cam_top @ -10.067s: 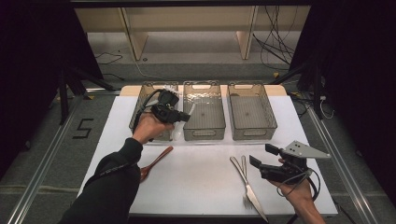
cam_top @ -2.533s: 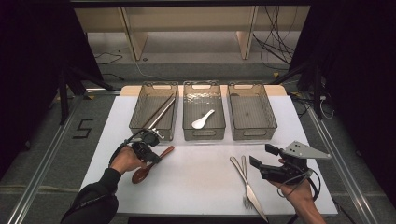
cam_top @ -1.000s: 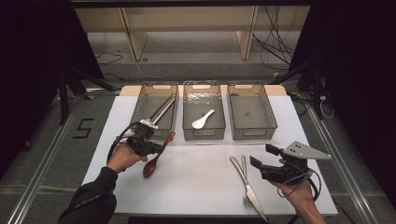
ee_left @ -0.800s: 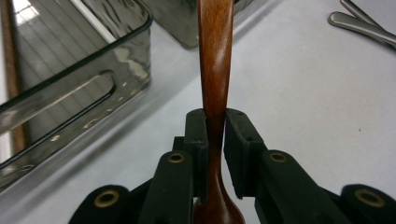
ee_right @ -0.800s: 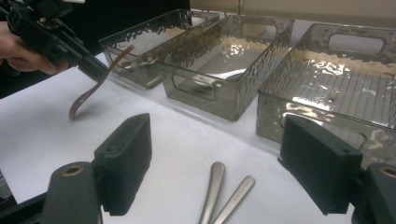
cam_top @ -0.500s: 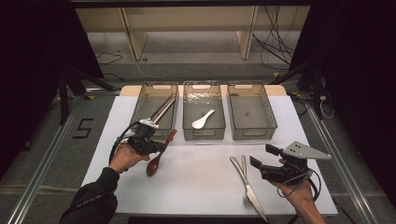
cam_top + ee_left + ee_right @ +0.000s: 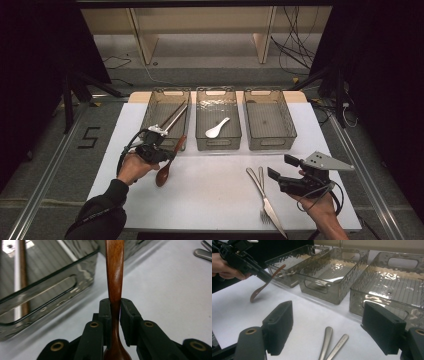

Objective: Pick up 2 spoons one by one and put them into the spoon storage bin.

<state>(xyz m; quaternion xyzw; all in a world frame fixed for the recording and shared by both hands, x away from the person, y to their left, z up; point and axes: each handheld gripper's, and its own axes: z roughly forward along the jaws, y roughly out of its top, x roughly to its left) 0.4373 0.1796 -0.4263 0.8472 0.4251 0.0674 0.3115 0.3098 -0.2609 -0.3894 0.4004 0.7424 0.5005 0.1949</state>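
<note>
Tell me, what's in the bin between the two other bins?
A white spoon lies in the middle bin, seen in the high view.

Wooden spoon's [image 7: 114, 270] bowl cut off

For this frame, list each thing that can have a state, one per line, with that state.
Left gripper: shut on the wooden spoon.
Wooden spoon: held off the table, bowl end lowest.
Right gripper: open, holding nothing.
Left bin: holds chopsticks.
Middle bin: holds a white spoon.
Right bin: empty.
Fork and knife: lying on the table.
</note>
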